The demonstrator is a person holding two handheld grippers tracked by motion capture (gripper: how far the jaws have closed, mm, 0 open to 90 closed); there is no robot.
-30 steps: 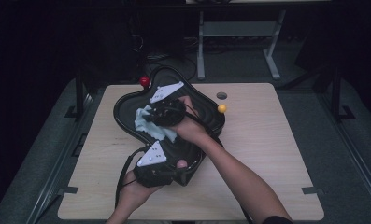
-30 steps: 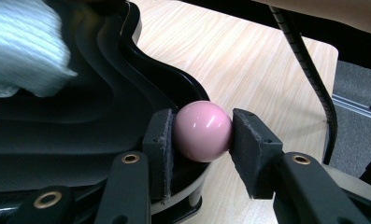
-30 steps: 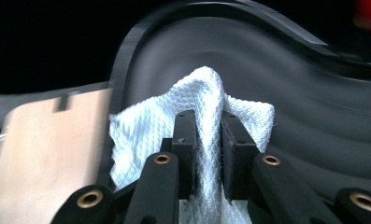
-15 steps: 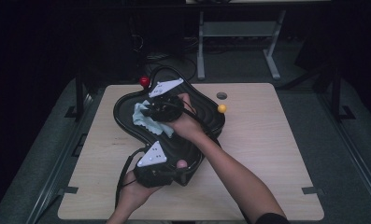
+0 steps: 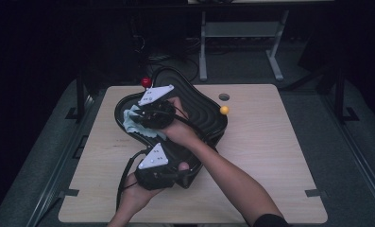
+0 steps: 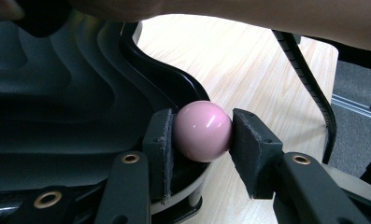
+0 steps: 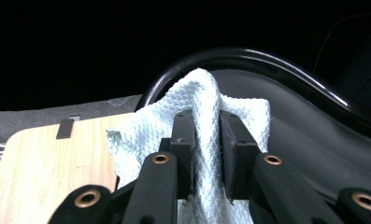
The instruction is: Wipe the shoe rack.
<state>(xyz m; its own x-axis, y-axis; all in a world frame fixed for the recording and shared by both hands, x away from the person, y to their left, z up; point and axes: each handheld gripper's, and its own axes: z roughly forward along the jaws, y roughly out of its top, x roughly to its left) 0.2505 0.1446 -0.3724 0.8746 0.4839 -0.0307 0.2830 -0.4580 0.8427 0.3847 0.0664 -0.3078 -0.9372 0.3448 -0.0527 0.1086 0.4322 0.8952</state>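
Note:
A black tray (image 5: 199, 111) with a wavy, ridged floor lies on the wooden table. A pink ball (image 6: 203, 130) sits at the tray's near rim, and my left gripper (image 6: 202, 135) is shut on it, one pad on each side. In the high view that left gripper (image 5: 175, 168) is at the tray's near end beside the pink ball (image 5: 183, 166). My right gripper (image 7: 205, 140) is shut on a light blue waffle cloth (image 7: 202, 93), which is bunched up between its pads. Seen from above, the right gripper (image 5: 145, 118) presses the cloth (image 5: 132, 119) at the tray's far left rim.
A red ball (image 5: 146, 82) sits at the tray's far corner and a yellow ball (image 5: 224, 110) at its right corner. A round hole (image 5: 224, 97) is in the tabletop behind the yellow ball. Bare wood (image 5: 270, 151) lies right of the tray. Cables trail off the near edge.
My right gripper has slid the cloth a little to the left and farther away across the tray. The left gripper has kept still on the pink ball.

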